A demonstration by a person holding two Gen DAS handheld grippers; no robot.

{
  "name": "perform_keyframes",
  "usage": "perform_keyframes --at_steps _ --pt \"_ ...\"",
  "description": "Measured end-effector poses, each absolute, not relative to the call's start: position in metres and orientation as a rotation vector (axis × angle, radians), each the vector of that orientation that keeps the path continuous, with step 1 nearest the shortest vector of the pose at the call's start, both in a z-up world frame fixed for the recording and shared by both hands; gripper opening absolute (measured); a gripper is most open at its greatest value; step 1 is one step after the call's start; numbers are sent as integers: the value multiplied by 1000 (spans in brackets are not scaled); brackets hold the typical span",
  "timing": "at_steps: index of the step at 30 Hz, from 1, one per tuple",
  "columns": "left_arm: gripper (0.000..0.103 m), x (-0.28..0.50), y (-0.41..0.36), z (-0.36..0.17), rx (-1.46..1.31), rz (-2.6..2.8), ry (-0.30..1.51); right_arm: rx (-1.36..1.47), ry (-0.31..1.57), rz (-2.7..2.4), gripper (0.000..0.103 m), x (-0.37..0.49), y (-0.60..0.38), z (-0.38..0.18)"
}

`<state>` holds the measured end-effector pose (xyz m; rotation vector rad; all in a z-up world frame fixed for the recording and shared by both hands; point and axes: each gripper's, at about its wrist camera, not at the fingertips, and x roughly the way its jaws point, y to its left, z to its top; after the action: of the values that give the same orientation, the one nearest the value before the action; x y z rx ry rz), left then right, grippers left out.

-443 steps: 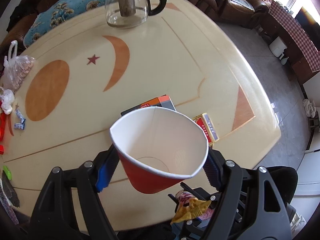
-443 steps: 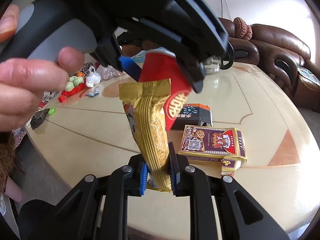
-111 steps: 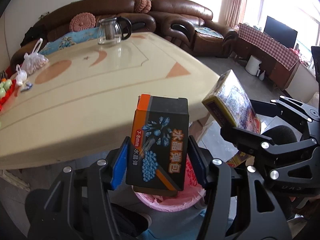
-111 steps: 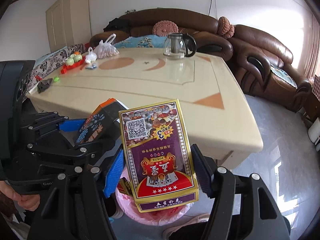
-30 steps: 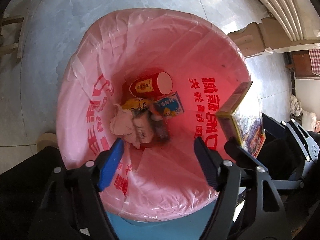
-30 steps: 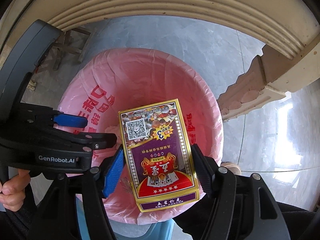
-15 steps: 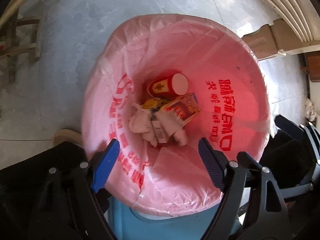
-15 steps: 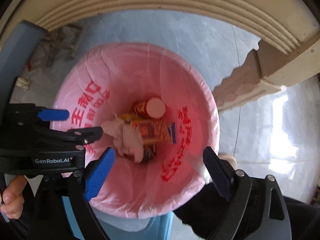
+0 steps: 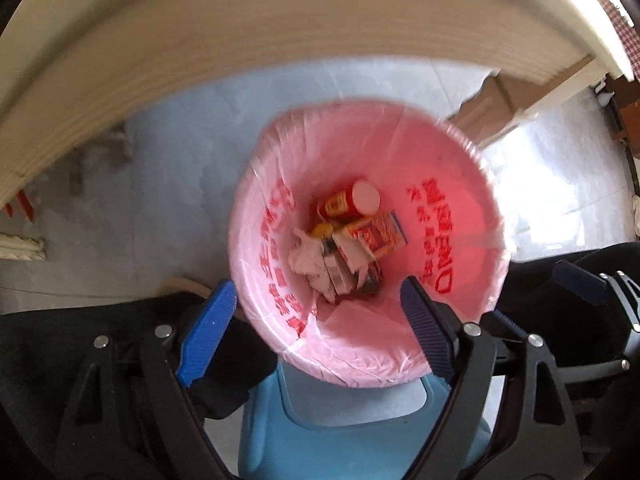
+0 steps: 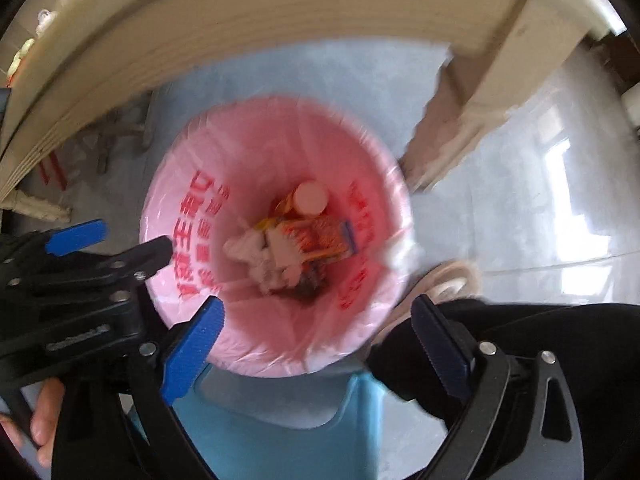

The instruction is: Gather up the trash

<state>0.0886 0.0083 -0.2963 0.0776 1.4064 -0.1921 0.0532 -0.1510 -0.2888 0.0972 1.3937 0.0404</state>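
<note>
A bin lined with a pink bag (image 9: pixel 456 208) (image 10: pixel 176 216) stands on the floor below both grippers. At its bottom lie a red paper cup (image 9: pixel 352 200) (image 10: pixel 308 198), the card box (image 9: pixel 376 232) (image 10: pixel 324 238), crumpled white tissue (image 9: pixel 306 258) (image 10: pixel 244 248) and other boxes. My left gripper (image 9: pixel 320 328) is open and empty above the bin's near rim; it also shows at the left of the right wrist view (image 10: pixel 120 236). My right gripper (image 10: pixel 316 344) is open and empty above the near rim.
The cream table edge (image 9: pixel 240 40) (image 10: pixel 240 20) arcs overhead, with a table leg (image 10: pixel 468 92) to the right. A blue stool (image 9: pixel 360 432) (image 10: pixel 280 420) sits under the bin. A shoe (image 10: pixel 444 284) and dark trouser legs (image 9: pixel 560 276) are beside the bin on the grey floor.
Both grippers have risen and pulled back from the bin, so it looks smaller and the table edge fills more of the top. The card box dropped from my right gripper about a second ago.
</note>
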Motion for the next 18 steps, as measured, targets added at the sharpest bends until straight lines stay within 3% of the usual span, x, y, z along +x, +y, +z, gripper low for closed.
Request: perform_keyframes --at_steps 9,15,18 --pt "83 65 22 -174 -17 -133 1110 -129 876 -86 96 11 -138 -143" --pt "84 30 24 -84 6 -76 882 -71 651 -126 96 -29 -147 -60" --pt "92 10 24 -47 14 -50 762 -26 553 -110 96 -48 -151 -16"
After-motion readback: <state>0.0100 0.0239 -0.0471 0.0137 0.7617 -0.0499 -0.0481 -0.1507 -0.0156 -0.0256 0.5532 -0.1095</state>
